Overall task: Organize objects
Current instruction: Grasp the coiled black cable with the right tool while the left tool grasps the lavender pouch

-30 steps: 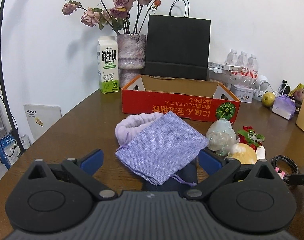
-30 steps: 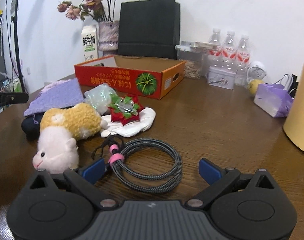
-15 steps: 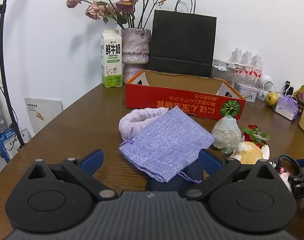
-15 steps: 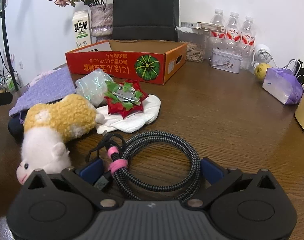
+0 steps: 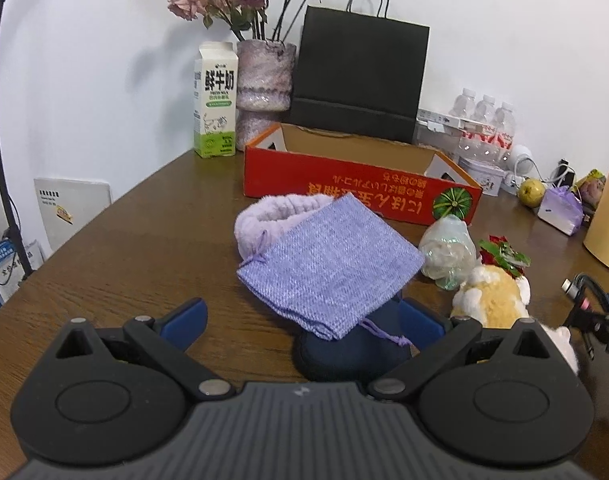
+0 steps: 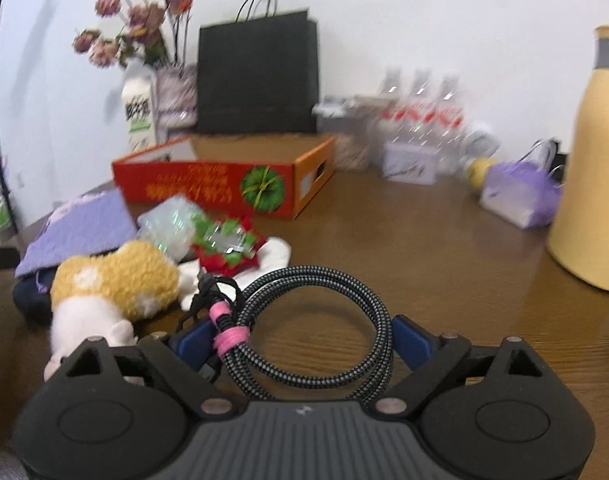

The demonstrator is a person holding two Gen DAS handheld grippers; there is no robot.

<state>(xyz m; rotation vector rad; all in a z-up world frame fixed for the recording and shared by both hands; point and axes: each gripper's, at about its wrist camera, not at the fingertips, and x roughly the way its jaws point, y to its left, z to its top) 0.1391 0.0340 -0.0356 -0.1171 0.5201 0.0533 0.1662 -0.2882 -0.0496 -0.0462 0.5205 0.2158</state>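
Right wrist: braided coiled cable (image 6: pixel 310 330) between fingers (image 6: pixel 410 340).

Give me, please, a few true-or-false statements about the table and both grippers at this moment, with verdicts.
1. The coiled cable lies between the right gripper's open fingers. True.
2. The lilac pouch sits inside the red box. False: it lies on the table in front of the box.
3. The left gripper grips the plush toy. False: it is open and holds nothing.
4. The milk carton stands upright beside the vase. True.
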